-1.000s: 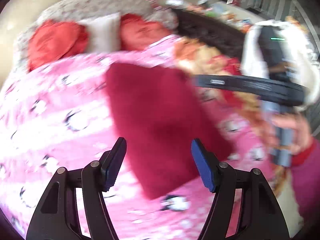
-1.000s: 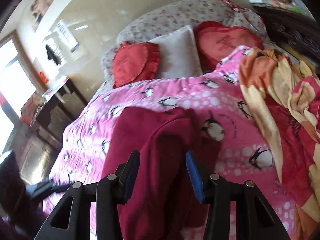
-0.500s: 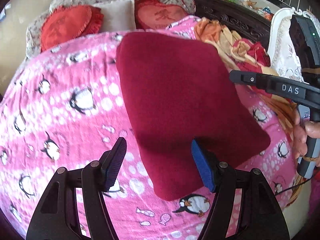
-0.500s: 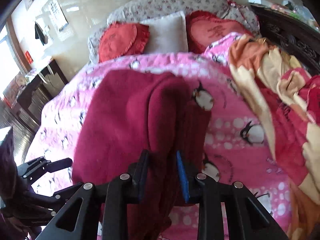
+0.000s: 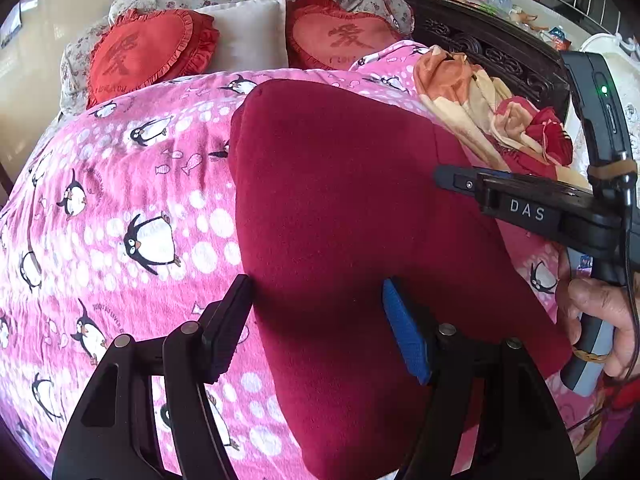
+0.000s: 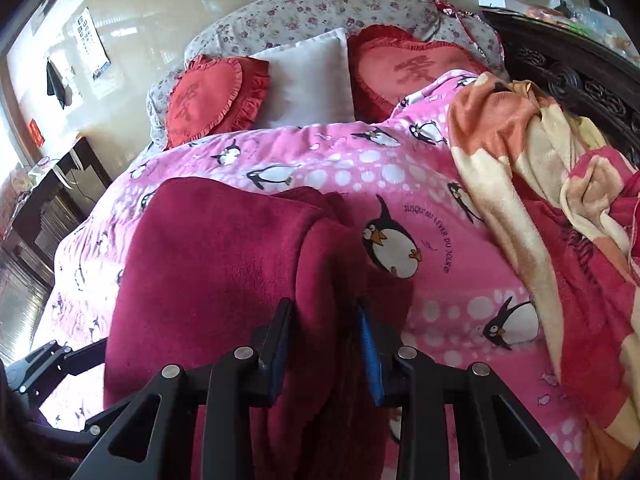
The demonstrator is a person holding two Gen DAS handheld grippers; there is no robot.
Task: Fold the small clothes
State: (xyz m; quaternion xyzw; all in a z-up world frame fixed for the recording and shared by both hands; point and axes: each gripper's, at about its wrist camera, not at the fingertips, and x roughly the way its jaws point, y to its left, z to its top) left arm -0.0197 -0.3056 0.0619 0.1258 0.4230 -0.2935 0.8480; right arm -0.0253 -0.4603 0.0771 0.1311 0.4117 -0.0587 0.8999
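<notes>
A dark red fleece cloth (image 5: 340, 200) lies folded on the pink penguin bedcover (image 5: 132, 184). My left gripper (image 5: 320, 320) hovers open over the cloth's near left edge, one finger outside that edge and the blue pad above the fabric. In the right wrist view a raised fold of the cloth (image 6: 216, 264) stands between the pads of my right gripper (image 6: 324, 320). They press on it while the jaws are opening slightly. From the left wrist view the right gripper (image 5: 452, 180) reaches in from the right, held by a hand (image 5: 600, 312).
Two red heart cushions (image 5: 144, 52) and a white pillow (image 5: 248, 36) lie at the head of the bed. A crumpled orange and red blanket (image 6: 560, 208) covers the right side. Dark carved wooden furniture (image 5: 492, 60) stands behind it. A dark desk (image 6: 52, 196) is at far left.
The right jaws closed from a wide gap onto the cloth's fold. Both grippers sank toward the bed, and the cloth now fills more of both views.
</notes>
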